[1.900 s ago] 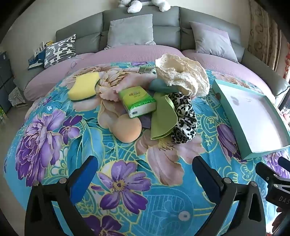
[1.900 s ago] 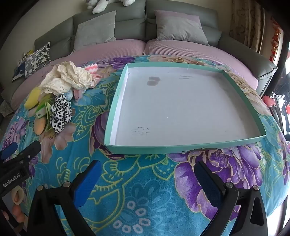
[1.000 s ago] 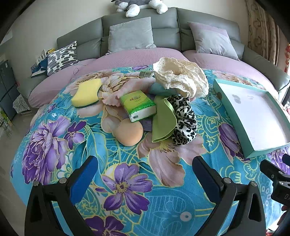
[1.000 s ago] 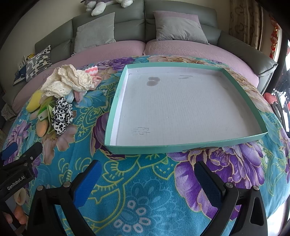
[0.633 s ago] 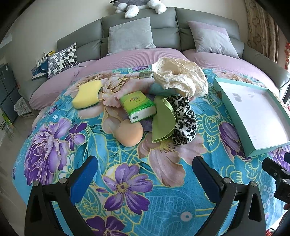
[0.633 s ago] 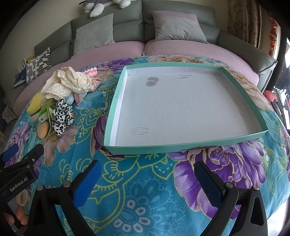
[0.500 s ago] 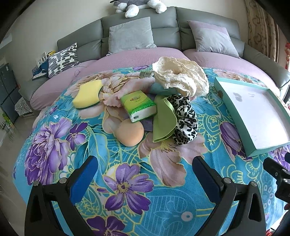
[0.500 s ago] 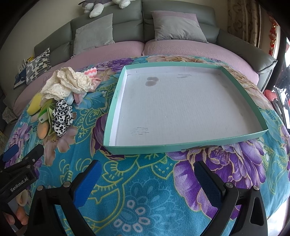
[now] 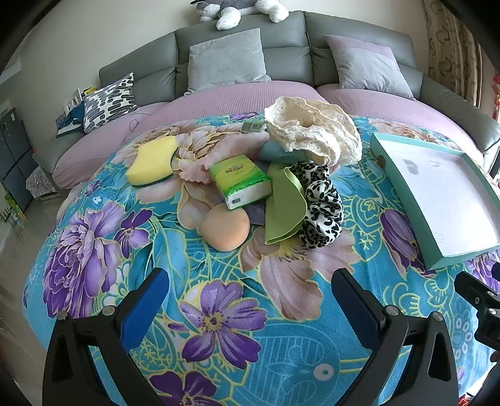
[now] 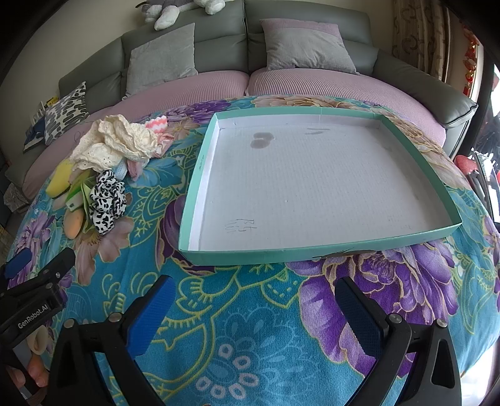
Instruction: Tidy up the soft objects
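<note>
1. A grey sofa (image 9: 281,40) is seen along the back wall, its seats covered in mauve.
2. Two grey cushions (image 9: 228,59) are propped against its backrest.
3. A black-and-white patterned cushion (image 9: 109,101) is placed at its left end.
4. A plush toy (image 9: 237,9) is laid on top of the backrest.
5. A patterned curtain (image 9: 453,47) is hung at the right.

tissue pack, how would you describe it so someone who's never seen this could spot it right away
On the floral blanket, find the pile of soft things left of the teal tray. The tissue pack lies at the pile's middle, between the yellow sponge and the green cloth. It is the only boxy, plastic-wrapped thing, bright green with a white end.
</note>
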`<state>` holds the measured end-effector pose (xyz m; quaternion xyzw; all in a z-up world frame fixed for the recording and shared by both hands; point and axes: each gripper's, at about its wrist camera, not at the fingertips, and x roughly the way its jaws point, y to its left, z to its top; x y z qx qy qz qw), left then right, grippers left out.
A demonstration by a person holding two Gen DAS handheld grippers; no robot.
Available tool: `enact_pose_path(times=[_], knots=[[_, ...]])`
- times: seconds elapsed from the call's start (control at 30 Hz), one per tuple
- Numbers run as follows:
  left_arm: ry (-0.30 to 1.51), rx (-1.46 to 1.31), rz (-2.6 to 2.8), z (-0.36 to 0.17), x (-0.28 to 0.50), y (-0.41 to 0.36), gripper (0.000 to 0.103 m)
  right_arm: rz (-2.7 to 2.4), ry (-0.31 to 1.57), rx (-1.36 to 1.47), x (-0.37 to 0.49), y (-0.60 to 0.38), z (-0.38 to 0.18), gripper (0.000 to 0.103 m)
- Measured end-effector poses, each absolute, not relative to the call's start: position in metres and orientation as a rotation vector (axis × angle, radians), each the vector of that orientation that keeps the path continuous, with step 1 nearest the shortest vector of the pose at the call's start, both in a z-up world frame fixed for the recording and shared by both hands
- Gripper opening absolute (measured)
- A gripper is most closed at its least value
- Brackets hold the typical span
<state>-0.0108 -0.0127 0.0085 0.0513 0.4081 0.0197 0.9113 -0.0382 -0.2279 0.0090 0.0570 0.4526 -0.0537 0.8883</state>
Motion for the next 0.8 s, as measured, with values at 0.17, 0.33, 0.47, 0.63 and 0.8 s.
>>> enact_pose_path(times=[0.17,0.33,0.47,0.63,0.8], knots=[[0.841,0.111,0.041,0.0085,-0.0107,-0.0128,0.103,-0.112,0.941,0.120,-0.0381,-0.2278,0.0089,0.103],[0.840,0.116,0.042,0.0077,-0.0103,-0.0126,0.103,-0.111,0.940,0.119,-0.0387,-0.2287,0.0086,0.103],[0.841,0.119,0.044,0.0079,-0.0101,-0.0146,0.103,-0.111,0.940,0.119,-0.0390,-0.2289,0.0084,0.103],[0.840,0.119,0.043,0.0080,-0.0101,-0.0147,0.103,-0.111,0.939,0.118,-0.0391,-0.2285,0.0085,0.103],[0.838,0.127,0.041,0.0087,-0.0103,-0.0175,0.103,-0.111,0.940,0.118,-0.0390,-0.2289,0.0081,0.103]])
